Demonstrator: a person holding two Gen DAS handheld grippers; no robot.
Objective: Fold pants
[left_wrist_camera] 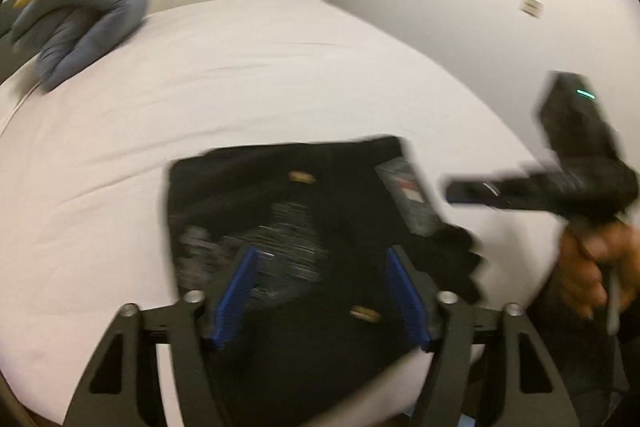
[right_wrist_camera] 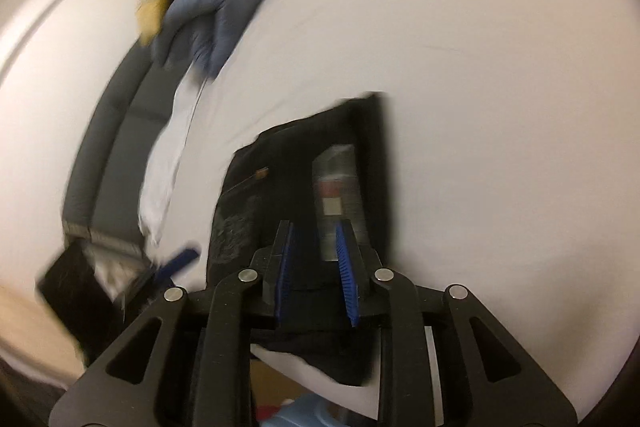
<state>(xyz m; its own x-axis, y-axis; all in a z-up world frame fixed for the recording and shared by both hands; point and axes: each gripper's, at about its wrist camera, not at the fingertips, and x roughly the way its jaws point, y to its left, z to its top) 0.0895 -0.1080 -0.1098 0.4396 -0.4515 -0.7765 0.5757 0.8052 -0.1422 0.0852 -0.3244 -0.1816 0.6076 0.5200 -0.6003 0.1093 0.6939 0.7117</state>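
Left wrist view: black pants (left_wrist_camera: 280, 211), folded, near the bed's (left_wrist_camera: 240, 67) front edge, long axis running away toward its far edge. My left claw (left_wrist_camera: 320, 291) gapes half-open above them, gripping nothing; my right claw (right_wrist_camera: 316, 267) is narrowly parted, empty.

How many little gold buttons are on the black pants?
2 show: one gold button near the far edge of the black pants, another near the close edge. Folds may hide more.

A bed (left_wrist_camera: 280, 67) with a white sheet carries everything. Folded black pants (left_wrist_camera: 288, 211) lie flat on it, straight ahead of the left tool (left_wrist_camera: 324, 291). Far beyond, to the tool's upper left, a blue pillow (left_wrist_camera: 84, 23) rests at the bed's edge.
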